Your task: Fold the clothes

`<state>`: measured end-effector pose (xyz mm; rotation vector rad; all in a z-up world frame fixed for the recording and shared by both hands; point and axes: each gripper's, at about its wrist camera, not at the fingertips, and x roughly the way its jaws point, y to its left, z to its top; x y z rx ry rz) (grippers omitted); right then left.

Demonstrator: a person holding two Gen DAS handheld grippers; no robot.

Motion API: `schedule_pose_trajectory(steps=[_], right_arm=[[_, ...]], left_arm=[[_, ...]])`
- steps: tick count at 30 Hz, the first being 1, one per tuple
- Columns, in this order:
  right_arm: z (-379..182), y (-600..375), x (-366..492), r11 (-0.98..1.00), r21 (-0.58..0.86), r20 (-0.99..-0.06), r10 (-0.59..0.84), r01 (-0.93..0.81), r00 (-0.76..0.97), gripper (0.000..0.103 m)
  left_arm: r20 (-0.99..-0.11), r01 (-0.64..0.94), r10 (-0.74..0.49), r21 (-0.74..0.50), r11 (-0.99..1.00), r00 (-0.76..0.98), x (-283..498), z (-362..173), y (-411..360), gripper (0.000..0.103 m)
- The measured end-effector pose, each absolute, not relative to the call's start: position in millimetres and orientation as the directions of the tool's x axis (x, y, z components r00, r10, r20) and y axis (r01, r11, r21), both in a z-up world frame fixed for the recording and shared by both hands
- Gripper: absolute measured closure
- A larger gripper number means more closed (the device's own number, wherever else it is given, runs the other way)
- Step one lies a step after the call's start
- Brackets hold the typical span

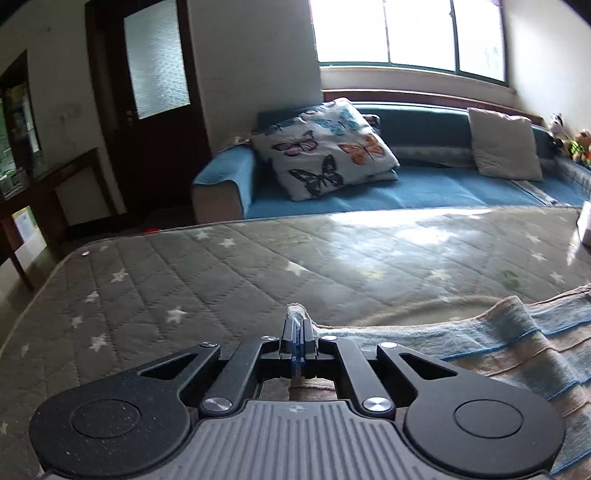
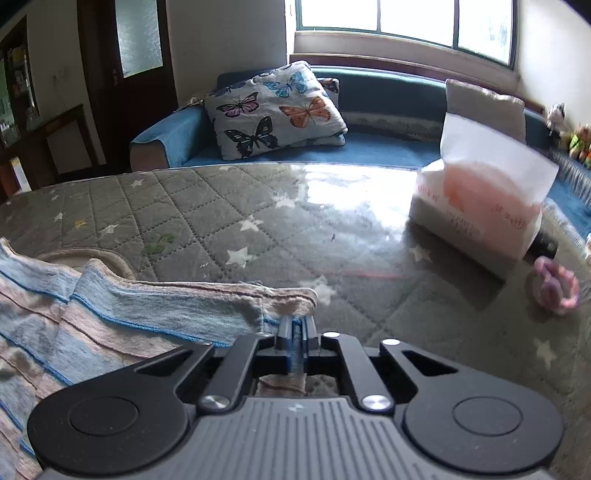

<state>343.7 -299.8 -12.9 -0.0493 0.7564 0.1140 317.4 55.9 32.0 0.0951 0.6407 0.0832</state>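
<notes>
On the grey star-quilted mat (image 1: 207, 280), which covers the work surface, the left gripper (image 1: 296, 325) sits at the near edge with its jaws pressed together on a small peak of pale cloth, the left corner of the striped garment (image 1: 517, 343). From that pinched corner the garment, banded in blue and beige, runs rightward across the mat, its curved neckline lying flat just beyond the fold. Seen from the right wrist, the same garment (image 2: 110, 317) spreads across the left foreground, and the right gripper (image 2: 295, 326) is closed on its right corner, with a strip of fabric showing between the closed jaws. To the right, well apart from the garment, a white and pink tissue pack (image 2: 480, 206) stands on the mat, with a pink ring-shaped item (image 2: 557, 288) near its right end; what this item is cannot be told. Behind the mat a blue sofa (image 2: 177, 136) carries a butterfly cushion (image 2: 273, 110) at left and a plain cushion (image 1: 506, 144) at right, below a bright window (image 1: 406, 33).
</notes>
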Motion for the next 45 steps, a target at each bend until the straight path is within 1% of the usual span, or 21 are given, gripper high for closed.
schedule_pose_trajectory(steps=[4, 6, 10, 13, 15, 16, 18, 20, 21, 22, 24, 26, 28, 31, 35, 37, 40, 43, 45], right_arm=[[0.7, -303.1, 344.2, 0.996, -0.019, -0.624, 0.060, -0.092, 0.779, 0.101], [4.5, -306.4, 347.3, 0.997, -0.011, -0.599, 0.051, -0.072, 0.799, 0.101], [-10.5, -303.5, 363.6, 0.997, -0.027, -0.637, 0.035, -0.068, 0.770, 0.101], [-19.1, -302.1, 369.2, 0.997, -0.037, -0.660, 0.028, -0.070, 0.751, 0.099], [-20.7, -302.7, 369.5, 0.997, -0.037, -0.671, 0.027, -0.071, 0.741, 0.094], [-19.5, -301.9, 367.3, 0.996, -0.040, -0.674, 0.029, -0.075, 0.739, 0.091], [-16.0, -299.7, 361.7, 0.995, -0.046, -0.676, 0.033, -0.086, 0.736, 0.086], [-12.2, -295.4, 353.2, 0.993, -0.050, -0.678, 0.047, -0.110, 0.733, 0.075], [-9.6, -291.6, 348.3, 0.991, -0.051, -0.680, 0.057, -0.125, 0.731, 0.073], [-6.9, -287.2, 343.2, 0.989, -0.051, -0.682, 0.068, -0.140, 0.728, 0.068], [-2.3, -276.4, 331.1, 0.982, -0.053, -0.687, 0.094, -0.179, 0.720, 0.064], [0.7, -264.0, 317.3, 0.973, -0.054, -0.697, 0.124, -0.224, 0.706, 0.056], [2.1, -251.9, 302.8, 0.961, -0.061, -0.706, 0.149, -0.270, 0.692, 0.055], [4.3, -230.4, 274.3, 0.936, -0.082, -0.718, 0.183, -0.343, 0.672, 0.043], [2.7, -208.5, 240.7, 0.908, -0.089, -0.738, 0.216, -0.409, 0.639, 0.042], [2.1, -200.2, 224.7, 0.896, -0.091, -0.749, 0.226, -0.435, 0.623, 0.041], [0.7, -191.6, 200.1, 0.881, -0.093, -0.759, 0.239, -0.464, 0.606, 0.039], [-2.4, -188.4, 177.1, 0.870, -0.092, -0.766, 0.250, -0.485, 0.593, 0.030], [-4.6, -186.5, 161.4, 0.862, -0.102, -0.765, 0.251, -0.497, 0.593, 0.030]], left_arm=[[-0.558, -0.078, 0.135, 0.125, 0.989, 0.819, 321.9, 34.3, 62.8, 0.101], [-0.566, -0.080, 0.146, 0.140, 0.987, 0.812, 327.3, 28.4, 62.5, 0.101], [-0.593, -0.089, 0.178, 0.177, 0.980, 0.785, 339.7, 12.3, 61.6, 0.101], [-0.612, -0.093, 0.199, 0.202, 0.975, 0.765, 348.4, 0.9, 61.1, 0.101], [-0.620, -0.080, 0.193, 0.204, 0.976, 0.761, 347.3, 0.0, 60.6, 0.099], [-0.622, -0.078, 0.192, 0.206, 0.975, 0.759, 345.0, 1.0, 60.1, 0.096], [-0.626, -0.072, 0.191, 0.209, 0.975, 0.756, 339.8, 3.4, 59.0, 0.095], [-0.623, -0.059, 0.181, 0.211, 0.976, 0.761, 330.5, 8.3, 56.8, 0.088], [-0.621, -0.051, 0.174, 0.211, 0.976, 0.764, 325.4, 10.5, 55.7, 0.080], [-0.621, -0.039, 0.164, 0.210, 0.977, 0.766, 319.0, 12.3, 54.6, 0.071], [-0.621, -0.015, 0.144, 0.208, 0.978, 0.770, 305.9, 15.7, 52.4, 0.064], [-0.631, 0.014, 0.122, 0.205, 0.979, 0.766, 290.7, 17.5, 49.9, 0.059], [-0.638, 0.042, 0.105, 0.211, 0.977, 0.763, 275.1, 18.0, 46.5, 0.052], [-0.641, 0.075, 0.091, 0.227, 0.971, 0.762, 252.1, 17.4, 42.3, 0.047], [-0.649, 0.105, 0.084, 0.248, 0.963, 0.756, 222.7, 12.2, 38.8, 0.045], [-0.648, 0.110, 0.081, 0.249, 0.962, 0.758, 208.3, 11.3, 39.5, 0.040], [-0.647, 0.113, 0.079, 0.249, 0.962, 0.759, 186.9, 9.0, 42.4, 0.036], [-0.641, 0.107, 0.092, 0.264, 0.959, 0.762, 165.2, 5.2, 45.8, 0.033], [-0.638, 0.098, 0.102, 0.271, 0.958, 0.764, 150.4, 2.2, 49.3, 0.033]])
